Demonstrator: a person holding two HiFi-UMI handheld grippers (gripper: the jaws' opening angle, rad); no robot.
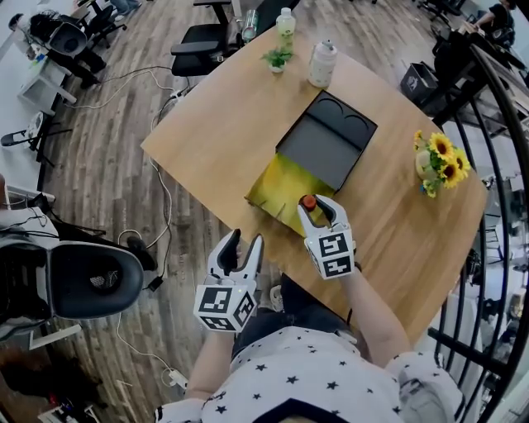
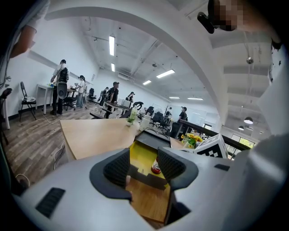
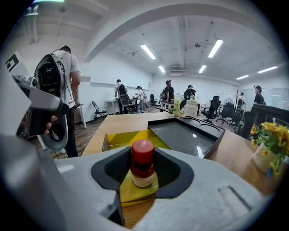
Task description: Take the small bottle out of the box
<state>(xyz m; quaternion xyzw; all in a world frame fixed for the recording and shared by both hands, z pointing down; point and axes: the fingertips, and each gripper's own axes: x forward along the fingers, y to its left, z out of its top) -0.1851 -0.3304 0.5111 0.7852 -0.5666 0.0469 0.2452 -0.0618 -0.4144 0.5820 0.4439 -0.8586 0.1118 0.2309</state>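
Underneath all, plank floor (image 1: 107,173) with loose cables, and a black office chair (image 1: 202,41) at the far side. Over it a pale wooden bench (image 1: 223,124), set cornerwise in the head view. Near the bench's closer edge an open box (image 1: 273,186), yellow inside, with its dark lid (image 1: 326,144) folded back flat beyond it and two round hollows at the lid's far end. Left gripper (image 1: 246,242) off the near edge of the bench, above the floor, well apart from the box; jaws wide apart with nothing between the pads, only the bench edge and the box in sight through the gap in the left gripper view. Right gripper (image 1: 317,206) reaching into the near right part of the box, pointing forward and down; jaws fairly wide, set on either side of the small bottle (image 3: 142,164), pads against its sides in the right gripper view. At the bench's right end a bunch of sunflowers (image 1: 440,161) in a small vase. Toward the far corner a white jar (image 1: 322,64), a little potted plant (image 1: 278,59) just beside it, and a pale green bottle (image 1: 286,22) behind. Last, the small bottle itself: red cap, pale body, upright on the yellow bottom inside the box, not yet lifted out
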